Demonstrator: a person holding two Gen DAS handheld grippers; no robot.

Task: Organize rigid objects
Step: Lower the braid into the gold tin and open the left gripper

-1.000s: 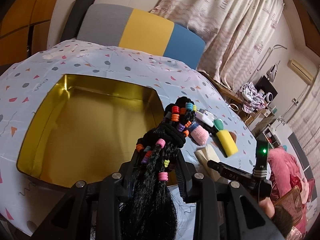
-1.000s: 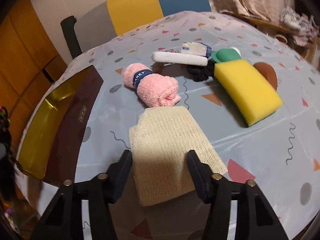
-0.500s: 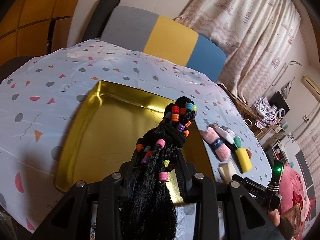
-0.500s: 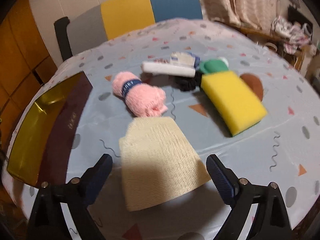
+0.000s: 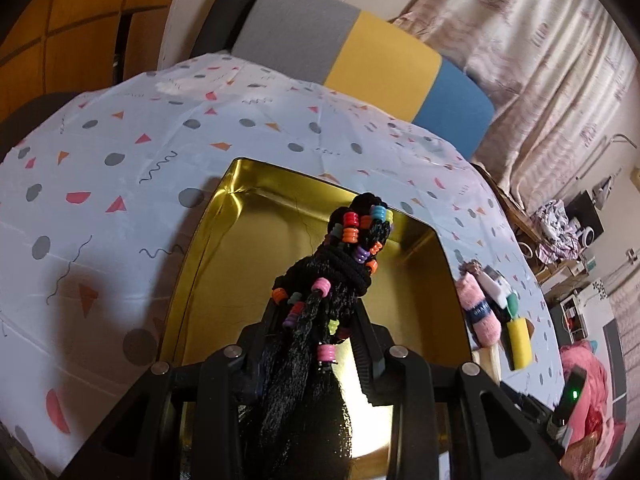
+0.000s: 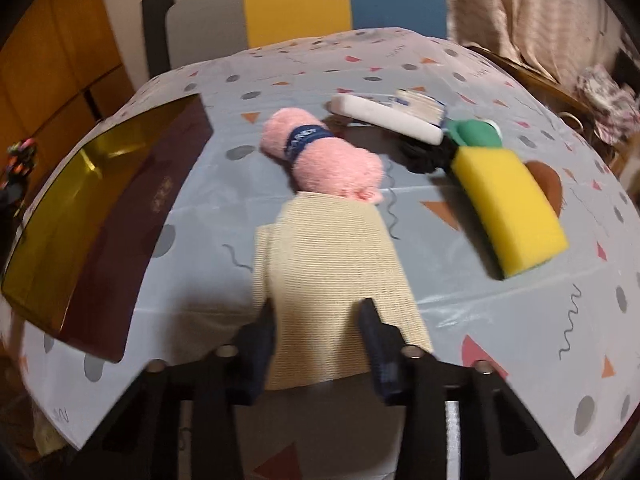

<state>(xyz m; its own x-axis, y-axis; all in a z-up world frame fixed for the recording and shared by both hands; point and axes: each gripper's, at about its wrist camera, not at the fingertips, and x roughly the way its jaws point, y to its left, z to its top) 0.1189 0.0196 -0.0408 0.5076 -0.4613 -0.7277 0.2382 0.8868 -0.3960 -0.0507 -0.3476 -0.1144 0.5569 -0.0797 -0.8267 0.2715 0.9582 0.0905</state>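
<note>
My left gripper is shut on a black braided hairpiece strung with coloured beads, which sticks up and forward from the fingers. It hangs over the near part of an open gold tin on the patterned tablecloth. In the right wrist view, my right gripper stands shut, its fingers drawn in over the near end of a flat beige cloth. The cloth lies unbunched on the table. Past it are a pink rolled towel, a yellow sponge, a white case and a green piece.
The gold tin with its maroon side sits left of the cloth. A black scrunchie lies between towel and sponge. Behind the table stands a grey, yellow and blue chair. Curtains and clutter fill the right side.
My left gripper has carried the hairpiece leftwards, so the tin now lies straight ahead under it. The right jaws spread wide half a second ago and have drawn in again over the cloth.
</note>
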